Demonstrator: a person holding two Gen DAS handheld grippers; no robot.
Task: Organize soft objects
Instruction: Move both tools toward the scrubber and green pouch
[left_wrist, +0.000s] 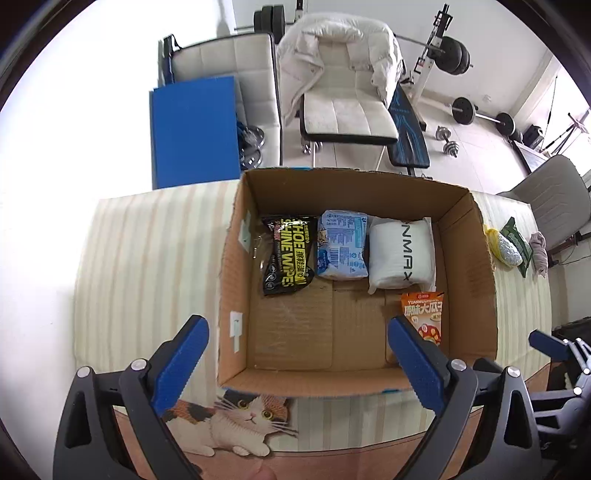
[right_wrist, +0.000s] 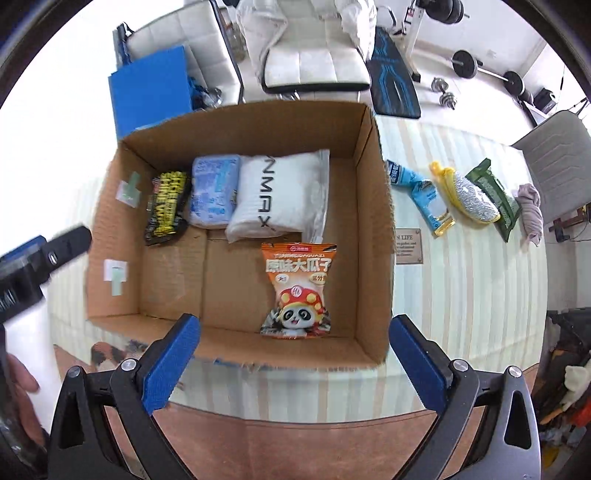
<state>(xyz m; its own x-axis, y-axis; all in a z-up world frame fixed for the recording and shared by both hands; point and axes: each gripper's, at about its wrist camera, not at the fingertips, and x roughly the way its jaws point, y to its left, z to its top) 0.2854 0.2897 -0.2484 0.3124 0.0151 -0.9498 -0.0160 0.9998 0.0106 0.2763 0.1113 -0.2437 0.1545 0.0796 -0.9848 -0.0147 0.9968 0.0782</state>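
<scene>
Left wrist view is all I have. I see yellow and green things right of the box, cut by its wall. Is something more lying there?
Observer: Yes, a blue pack lies on the table beside the cardboard box, nearest its right wall.
Operator: And the orange snack bag, is it whole?
Observer: Yes, the orange snack bag lies flat in the box, a panda printed on its lower half.
Operator: Is the right gripper holding anything?
Observer: No, the right gripper is open and empty.
</scene>
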